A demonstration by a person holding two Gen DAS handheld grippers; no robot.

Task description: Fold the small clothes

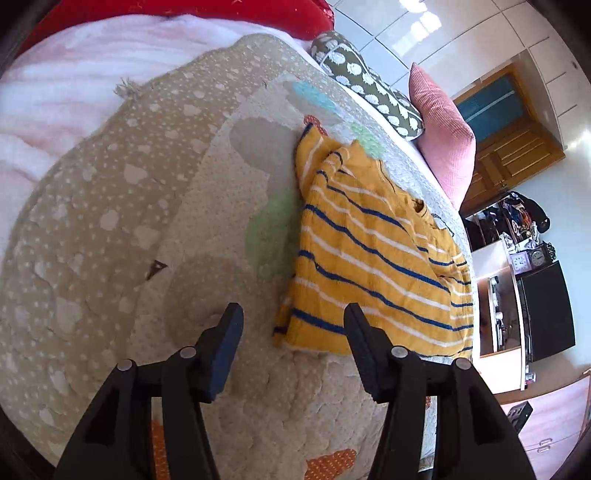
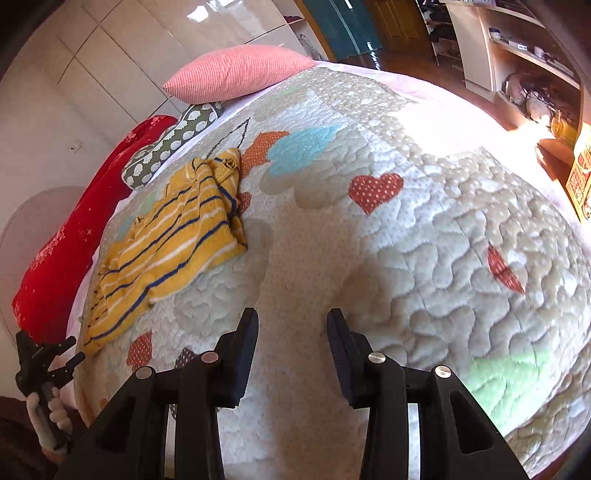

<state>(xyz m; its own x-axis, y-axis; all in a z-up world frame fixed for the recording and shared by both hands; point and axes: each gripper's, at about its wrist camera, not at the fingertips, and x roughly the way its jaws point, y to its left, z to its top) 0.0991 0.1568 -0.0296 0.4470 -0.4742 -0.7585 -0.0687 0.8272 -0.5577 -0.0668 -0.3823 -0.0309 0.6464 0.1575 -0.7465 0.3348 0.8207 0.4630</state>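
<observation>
Beyond the yellow striped garment [image 1: 373, 254], the red pillow [image 1: 184, 14] is cut by the frame's top edge; shelf clutter [image 1: 517, 218] to its right is indistinguishably small.

One striped garment [image 1: 373, 254], one quilt [image 2: 424, 236], three pillows [image 2: 236, 75], two grippers [image 1: 293, 341]

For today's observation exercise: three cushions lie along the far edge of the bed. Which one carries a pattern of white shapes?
The olive-green cushion, in the middle of the row, dotted with white scalloped shapes. The pink cushion is plain ribbed fabric; the red cushion shows only faint sparkles.
</observation>
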